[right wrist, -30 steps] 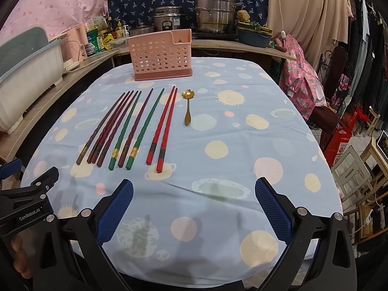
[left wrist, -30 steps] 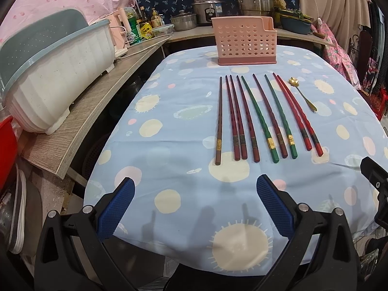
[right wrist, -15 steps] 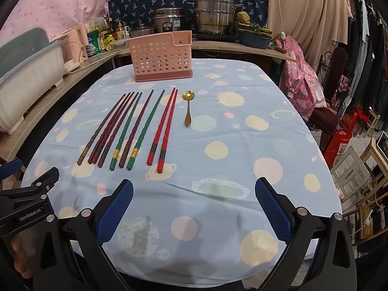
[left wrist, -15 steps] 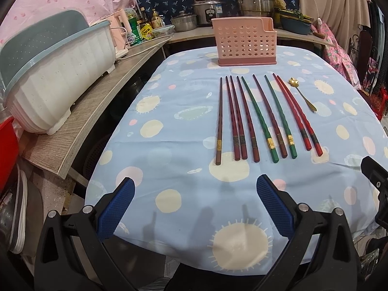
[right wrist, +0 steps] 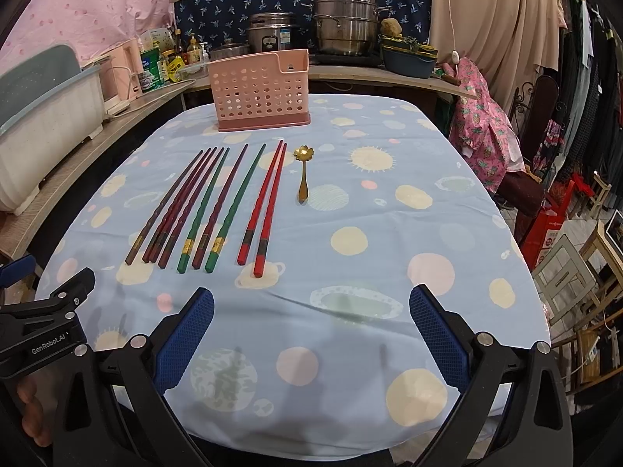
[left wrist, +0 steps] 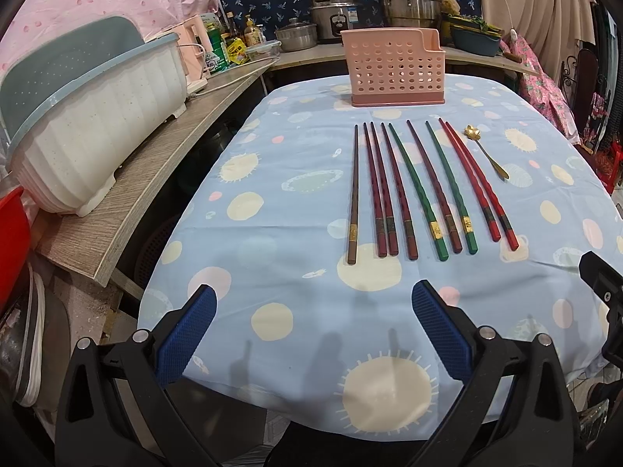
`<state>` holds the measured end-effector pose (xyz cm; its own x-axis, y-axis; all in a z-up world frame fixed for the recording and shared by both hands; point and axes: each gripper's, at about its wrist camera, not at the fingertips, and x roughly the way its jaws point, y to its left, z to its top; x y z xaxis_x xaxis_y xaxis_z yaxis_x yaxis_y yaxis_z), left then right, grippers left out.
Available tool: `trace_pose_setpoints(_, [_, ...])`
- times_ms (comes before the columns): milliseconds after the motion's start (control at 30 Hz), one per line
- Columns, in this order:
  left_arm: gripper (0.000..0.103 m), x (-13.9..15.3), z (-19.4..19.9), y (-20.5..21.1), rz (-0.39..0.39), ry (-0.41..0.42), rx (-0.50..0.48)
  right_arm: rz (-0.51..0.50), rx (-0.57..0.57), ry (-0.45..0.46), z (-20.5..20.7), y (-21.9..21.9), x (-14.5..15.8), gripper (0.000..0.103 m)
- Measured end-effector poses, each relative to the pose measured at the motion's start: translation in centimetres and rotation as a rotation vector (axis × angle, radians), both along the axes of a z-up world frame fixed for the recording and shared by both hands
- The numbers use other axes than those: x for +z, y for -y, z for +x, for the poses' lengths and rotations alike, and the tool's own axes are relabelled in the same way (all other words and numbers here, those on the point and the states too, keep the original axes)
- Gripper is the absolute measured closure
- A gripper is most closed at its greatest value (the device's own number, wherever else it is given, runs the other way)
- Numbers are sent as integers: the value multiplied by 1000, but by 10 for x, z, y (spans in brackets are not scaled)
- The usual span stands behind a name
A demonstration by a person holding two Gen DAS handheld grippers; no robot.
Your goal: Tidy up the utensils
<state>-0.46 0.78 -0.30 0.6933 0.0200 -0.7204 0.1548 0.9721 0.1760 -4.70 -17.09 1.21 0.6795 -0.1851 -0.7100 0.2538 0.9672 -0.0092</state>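
Note:
Several chopsticks lie side by side on the blue spotted tablecloth: a brown one [left wrist: 353, 198], dark red ones [left wrist: 379, 190], green ones [left wrist: 416, 190] and a bright red pair [left wrist: 477, 183]. The row also shows in the right wrist view [right wrist: 210, 202]. A gold spoon [left wrist: 486, 151] [right wrist: 303, 171] lies to their right. A pink perforated utensil holder [left wrist: 393, 74] [right wrist: 261, 91] stands upright behind them. My left gripper [left wrist: 311, 330] is open and empty near the table's front edge. My right gripper [right wrist: 311, 330] is open and empty, to the right of it.
A white and teal dish rack [left wrist: 89, 116] sits on a wooden shelf [left wrist: 155, 163] to the left of the table. Pots and bottles stand on the counter behind the holder [right wrist: 342, 27]. Chairs and hanging clothes are at the right [right wrist: 564, 264].

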Motion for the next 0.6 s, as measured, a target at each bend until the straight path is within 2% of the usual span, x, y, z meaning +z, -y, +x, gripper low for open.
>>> trace_pose_setpoints(600, [7, -1, 0, 0, -3, -3, -2, 2, 0, 0, 0, -1, 0, 7])
